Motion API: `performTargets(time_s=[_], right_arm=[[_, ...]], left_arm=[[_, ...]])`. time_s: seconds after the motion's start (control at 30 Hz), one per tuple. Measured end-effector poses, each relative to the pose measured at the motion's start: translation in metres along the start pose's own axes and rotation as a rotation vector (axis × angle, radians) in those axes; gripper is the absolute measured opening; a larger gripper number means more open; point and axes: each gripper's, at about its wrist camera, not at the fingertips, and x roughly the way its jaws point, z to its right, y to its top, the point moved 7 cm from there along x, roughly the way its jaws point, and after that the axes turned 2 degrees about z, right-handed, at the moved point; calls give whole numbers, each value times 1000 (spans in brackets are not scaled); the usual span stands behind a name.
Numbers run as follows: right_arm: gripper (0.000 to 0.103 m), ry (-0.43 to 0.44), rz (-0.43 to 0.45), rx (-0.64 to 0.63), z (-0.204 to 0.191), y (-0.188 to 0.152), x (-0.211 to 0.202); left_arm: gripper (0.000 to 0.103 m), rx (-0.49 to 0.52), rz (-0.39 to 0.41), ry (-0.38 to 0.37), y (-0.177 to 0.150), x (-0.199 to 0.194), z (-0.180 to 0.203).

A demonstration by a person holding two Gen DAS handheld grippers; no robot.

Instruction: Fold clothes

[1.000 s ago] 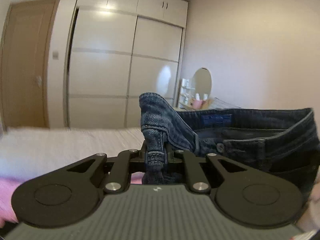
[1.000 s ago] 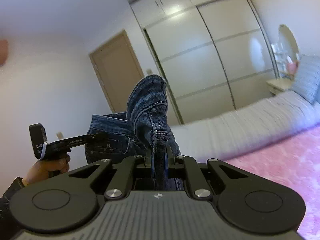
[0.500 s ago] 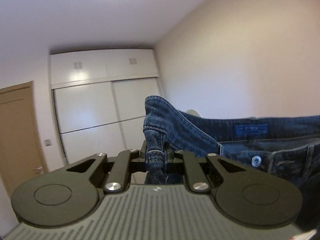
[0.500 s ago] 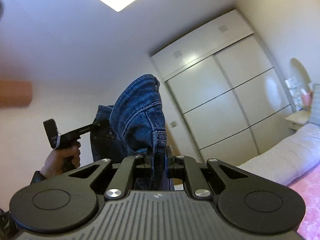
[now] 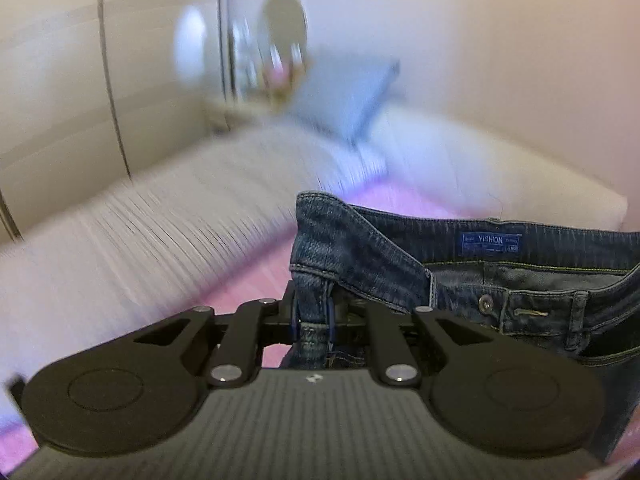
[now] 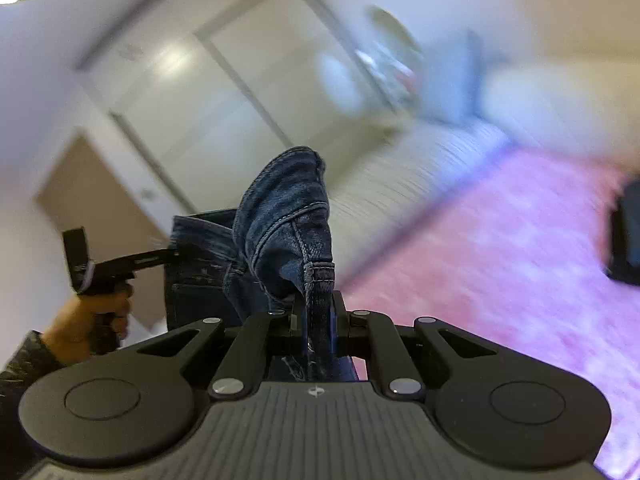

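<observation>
Where the left gripper (image 5: 313, 322) closes up, low in the middle of its own frame, it's pinching a bunched bit of the jeans (image 5: 440, 276) waistband, denim squeezed tight between the two fingers; the rest of the waistband runs off to the right edge, open at the top, with the metal button (image 5: 485, 302) right of centre and a blue label (image 5: 491, 243) above it reading YISHION; past that it's all motion blur, pale bed (image 5: 140, 232) across the left, pink blanket (image 5: 256, 280) in the middle, a greyish pillow (image 5: 352, 92) and a round mirror (image 5: 282, 28) up top.

The right gripper (image 6: 318, 320) looks the same: fingers clamped shut on a fold of waistband dead centre, denim humping up above them; to the left, the jeans stretch over to the left gripper's tip, seen from the side at mid-left, with a hand (image 6: 92, 316) wrapped around its handle and a dark sleeve (image 6: 20, 364) at the lower-left edge; so the jeans hang in the air between both grippers; behind, blurry wardrobe (image 6: 208, 92) upper middle, a brown door (image 6: 92, 196) at left, pink blanket filling the right side.
</observation>
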Motion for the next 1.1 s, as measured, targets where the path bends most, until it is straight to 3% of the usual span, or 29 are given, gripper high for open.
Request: performTargets(time_s=[0.23, 0.43, 0.5, 0.53, 0.57, 0.63, 0.7, 0.8, 0.97, 1.1], right_arm=[[10, -130, -105, 138, 161, 33, 96], [10, -176, -99, 106, 244, 71, 153], [11, -204, -95, 106, 273, 76, 178], [16, -226, -99, 94, 287, 77, 190], [31, -254, -107, 76, 301, 76, 203], [51, -338, -121, 54, 329, 68, 221], [51, -381, -139, 58, 347, 59, 229], [54, -377, -166, 71, 347, 40, 219], [63, -338, -307, 95, 319, -33, 191], [64, -310, -433, 157, 289, -111, 166]], left_arm=[[10, 30, -158, -23, -5, 196, 17], [10, 37, -172, -15, 18, 288, 31], [22, 22, -185, 6, 19, 318, 21], [25, 9, -200, 24, 15, 333, 17], [25, -10, -212, 38, 7, 344, 15], [26, -61, -240, 54, -12, 356, 10], [37, -88, -264, 53, -34, 349, 3], [41, -88, -307, 59, -79, 313, -13], [52, -74, -411, 80, -184, 201, -9], [53, -62, -495, 97, -267, 111, -7]])
